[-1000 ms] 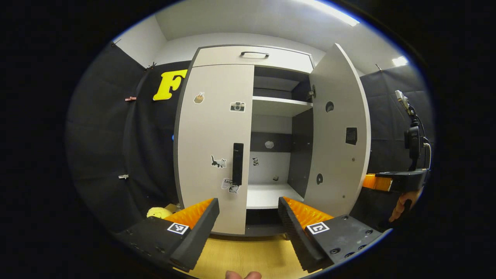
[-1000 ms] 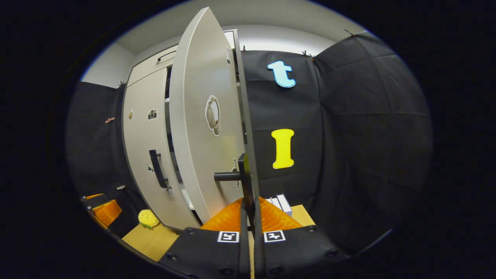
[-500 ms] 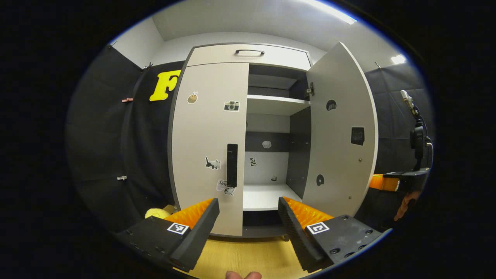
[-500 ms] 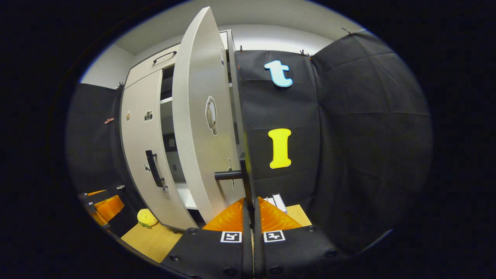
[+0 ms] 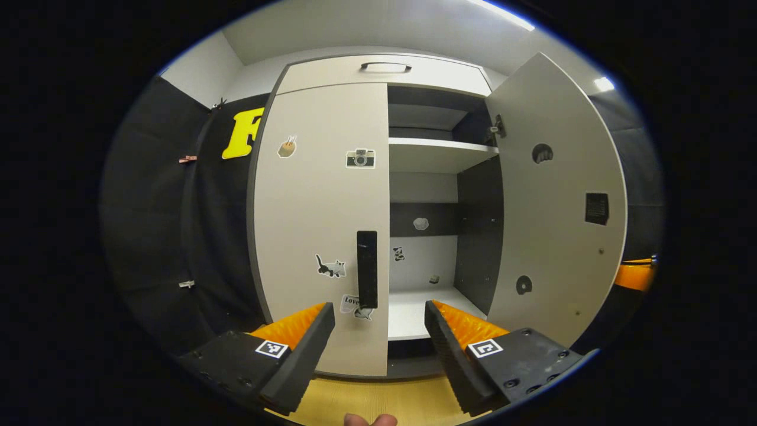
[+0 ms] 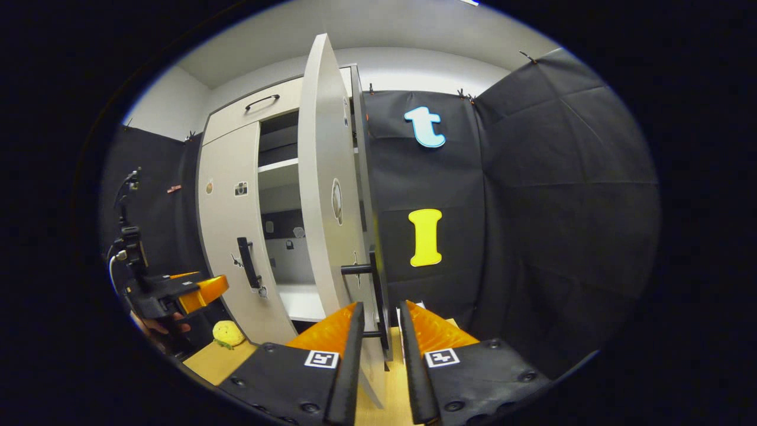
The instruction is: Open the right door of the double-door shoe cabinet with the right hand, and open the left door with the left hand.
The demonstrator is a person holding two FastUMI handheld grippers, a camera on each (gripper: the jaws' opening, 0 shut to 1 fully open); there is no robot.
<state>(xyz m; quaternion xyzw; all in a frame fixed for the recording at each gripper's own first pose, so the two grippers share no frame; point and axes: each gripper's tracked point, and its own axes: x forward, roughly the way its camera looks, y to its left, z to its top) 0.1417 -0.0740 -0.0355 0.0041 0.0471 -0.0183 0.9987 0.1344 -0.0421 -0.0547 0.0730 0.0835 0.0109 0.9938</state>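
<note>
One door swung wide: right tool (image 6: 378,331), fingers slightly apart, straddles the right door's handle (image 6: 378,296); left tool (image 5: 378,331), spread wide, lines up on the left door's handle (image 5: 366,269).

Pale grey doors (image 5: 319,195) w/ black handles (image 5: 366,269)

Black claw (image 5: 379,331) bodies, square coded markers

The wooden floor (image 6: 219,361) carries the shoe cabinet (image 5: 331,74). A yellow plush toy (image 6: 227,333) lies on the floor at the cabinet's left foot. Inside the cabinet, the lower shelf (image 5: 414,307) and upper shelf (image 5: 437,155) are bare.
</note>
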